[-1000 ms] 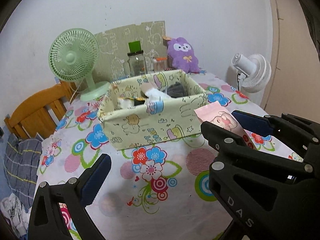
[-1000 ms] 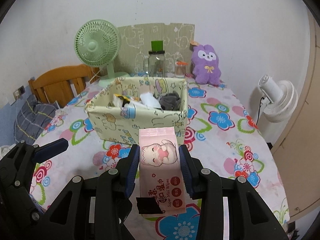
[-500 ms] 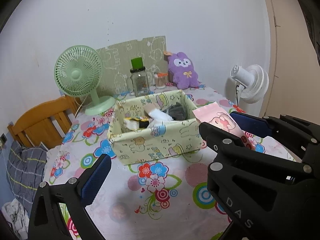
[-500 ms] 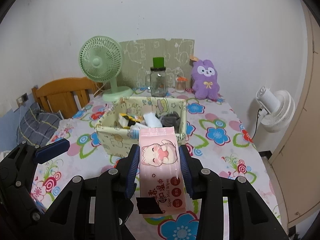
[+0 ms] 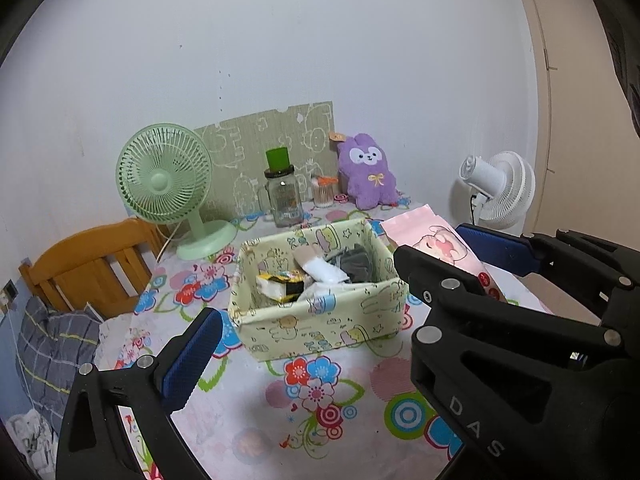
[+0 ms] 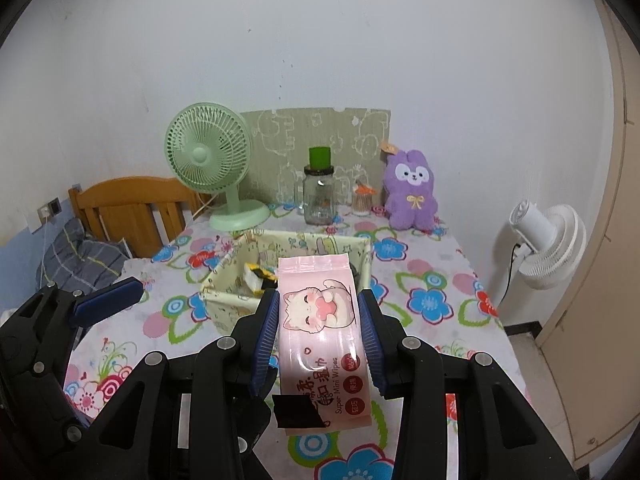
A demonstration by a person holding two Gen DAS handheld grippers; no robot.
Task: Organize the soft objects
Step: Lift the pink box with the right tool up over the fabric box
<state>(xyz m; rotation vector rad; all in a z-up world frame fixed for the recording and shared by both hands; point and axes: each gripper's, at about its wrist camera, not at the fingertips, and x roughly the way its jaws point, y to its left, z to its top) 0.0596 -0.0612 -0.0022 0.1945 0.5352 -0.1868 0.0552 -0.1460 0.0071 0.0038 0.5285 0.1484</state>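
Wipes pack (image 6: 320, 320) sits clamped between my right gripper (image 6: 319, 322) pads, lifted clear of the flowered surface (image 6: 432, 280), just short of the fabric box (image 5: 320, 320). My left gripper (image 5: 304, 316) hangs apart, holding nothing. Several soft items already lie in the box; this pack, I judge, goes in next, and the purple plush (image 6: 412, 196) waits by the wall

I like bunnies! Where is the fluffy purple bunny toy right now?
The fluffy purple bunny toy sits at the far right of the flowery table, against the wall, just right of the small clear pot with an orange lid.
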